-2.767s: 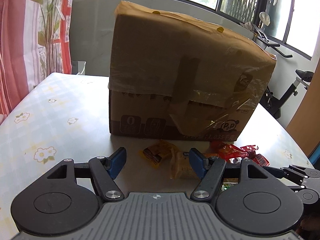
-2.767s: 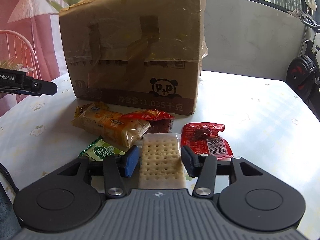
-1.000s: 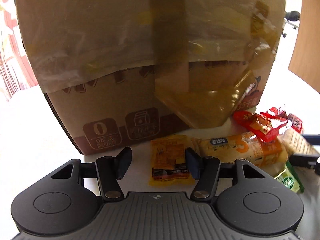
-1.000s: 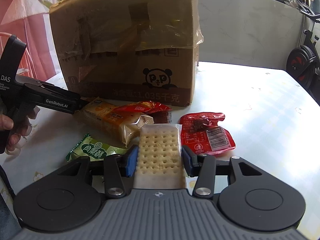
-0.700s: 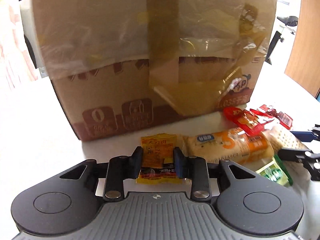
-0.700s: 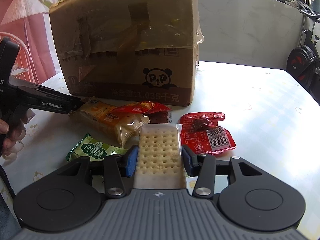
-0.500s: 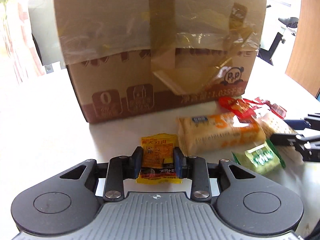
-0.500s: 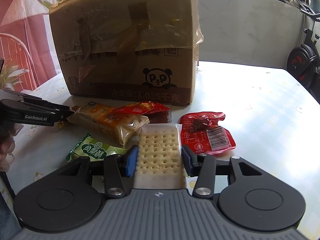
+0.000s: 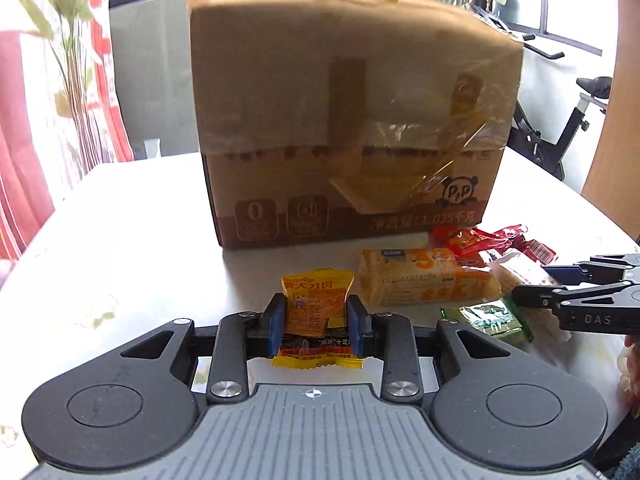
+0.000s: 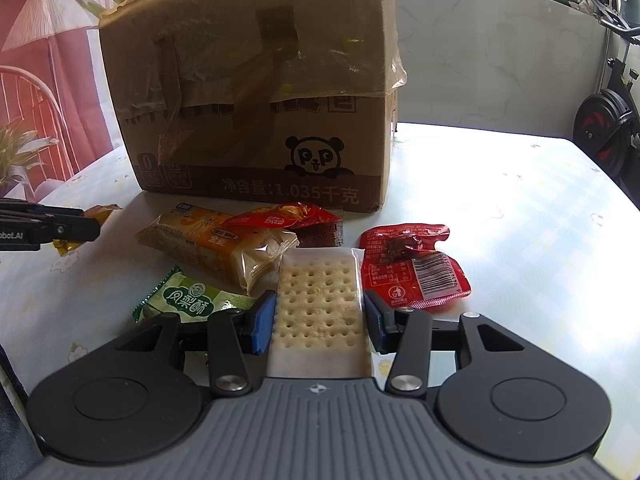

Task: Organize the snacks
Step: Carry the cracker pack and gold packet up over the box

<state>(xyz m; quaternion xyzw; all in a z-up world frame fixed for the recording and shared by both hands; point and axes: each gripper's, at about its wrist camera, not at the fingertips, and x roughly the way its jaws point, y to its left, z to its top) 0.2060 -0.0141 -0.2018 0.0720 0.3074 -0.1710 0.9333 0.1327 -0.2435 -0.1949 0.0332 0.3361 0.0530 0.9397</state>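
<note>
My left gripper (image 9: 316, 320) is shut on a yellow snack packet (image 9: 316, 292), both blue pads pressing its sides, just above the table in front of the taped cardboard box (image 9: 352, 120). In the right wrist view the left gripper (image 10: 80, 226) comes in from the left edge with the yellow packet (image 10: 100, 212) in its tip. My right gripper (image 10: 318, 320) is shut on a clear-wrapped cracker pack (image 10: 318, 300) that lies flat on the table. The left wrist view shows the right gripper (image 9: 532, 280) at the right, over the cracker pack (image 9: 520, 270).
An orange bread pack (image 10: 208, 244), a green packet (image 10: 192, 300) and two red packets (image 10: 412, 268) (image 10: 280, 216) lie beside the cracker pack. The table (image 10: 500, 220) has a floral cloth. An exercise bike (image 10: 608, 128) stands beyond it at the right.
My left gripper shut on the yellow packet and drew it back from the box, away from the other snacks. The right gripper and the cracker pack stayed still.
</note>
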